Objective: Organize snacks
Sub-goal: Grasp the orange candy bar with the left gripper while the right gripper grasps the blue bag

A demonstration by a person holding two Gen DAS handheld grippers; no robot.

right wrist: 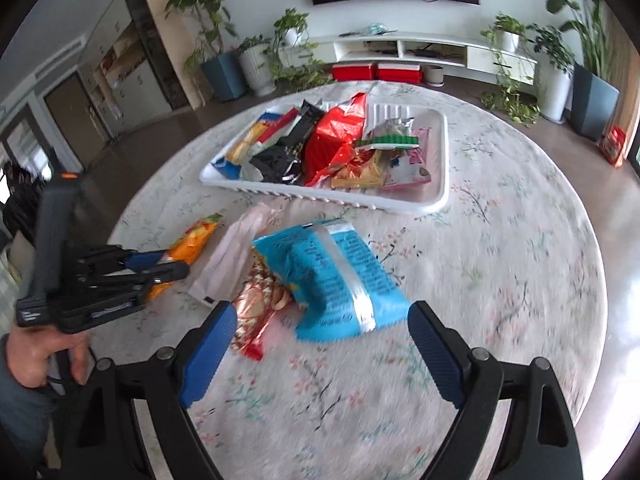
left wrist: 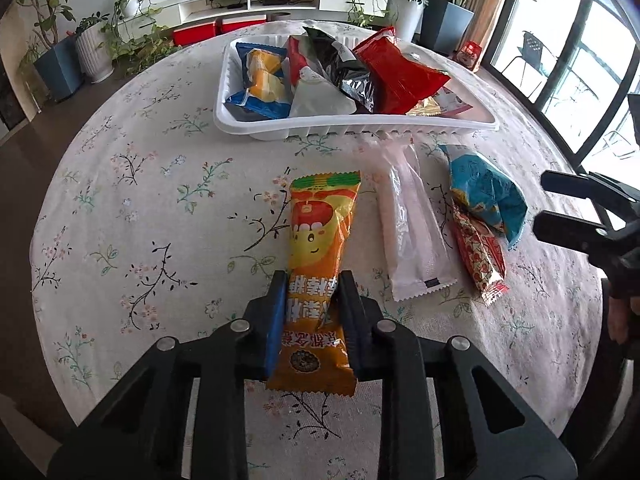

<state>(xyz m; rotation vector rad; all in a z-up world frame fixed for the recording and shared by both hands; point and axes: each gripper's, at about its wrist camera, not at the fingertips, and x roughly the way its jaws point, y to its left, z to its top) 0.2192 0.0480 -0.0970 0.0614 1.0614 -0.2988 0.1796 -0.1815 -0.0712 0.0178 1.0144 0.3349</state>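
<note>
My left gripper is shut on an orange snack bar that lies lengthwise on the flowered tablecloth; it also shows in the right wrist view. My right gripper is open and empty, just short of a blue snack bag. A red-gold packet lies partly under the blue bag, and a pale pink packet lies to its left. The white tray farther back holds several snack packets. In the left wrist view the blue bag and the pink packet lie right of the orange bar.
The round table's edge curves all around. Beyond it are potted plants, a white TV shelf and red boxes on the floor. Windows stand at the right in the left wrist view.
</note>
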